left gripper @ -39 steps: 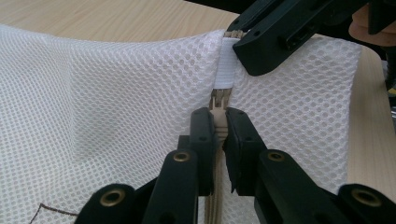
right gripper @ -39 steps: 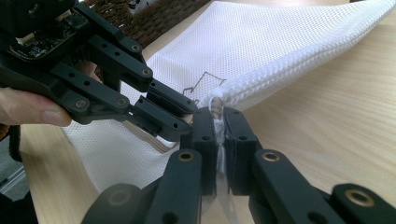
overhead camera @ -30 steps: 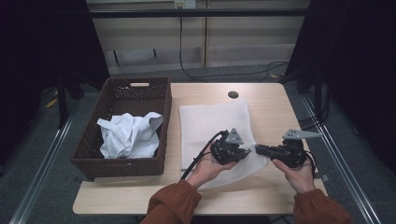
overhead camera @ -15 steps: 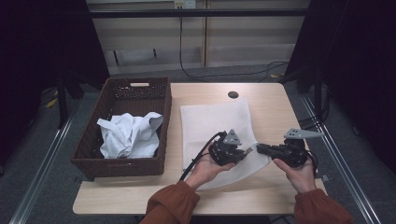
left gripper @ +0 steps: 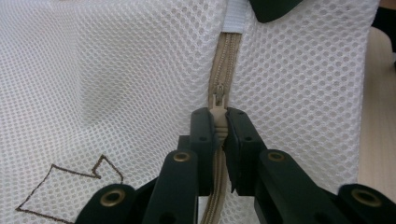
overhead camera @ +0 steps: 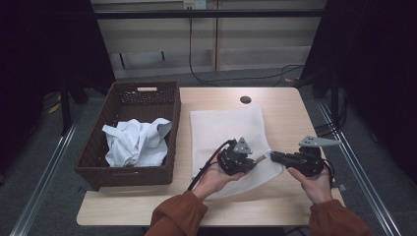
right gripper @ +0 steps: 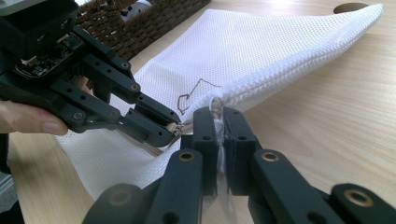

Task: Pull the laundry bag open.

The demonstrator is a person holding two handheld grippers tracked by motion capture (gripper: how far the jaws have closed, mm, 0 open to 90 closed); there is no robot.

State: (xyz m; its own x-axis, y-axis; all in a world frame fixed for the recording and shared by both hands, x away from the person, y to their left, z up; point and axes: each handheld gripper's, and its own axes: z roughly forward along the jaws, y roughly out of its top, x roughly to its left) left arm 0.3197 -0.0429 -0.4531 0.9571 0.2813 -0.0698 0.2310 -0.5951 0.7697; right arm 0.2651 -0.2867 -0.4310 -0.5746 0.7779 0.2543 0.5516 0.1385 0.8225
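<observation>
Zipper pull point(left gripper: 218, 99) clamped in our left gripper point(left gripper: 219, 123), right gripper point(right gripper: 219, 122) pinching the mesh laundry bag point(overhead camera: 228, 129) corner — nothing has shifted since a second ago — unzipping not begun

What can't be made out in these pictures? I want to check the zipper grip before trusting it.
- Zipper pull, left gripper view: its lower part is hidden between the shut left gripper.
- Mesh bag corner, right gripper view: pinched inside the right gripper.
- Basket contents, high view: white cloth too crumpled to identify.
</observation>
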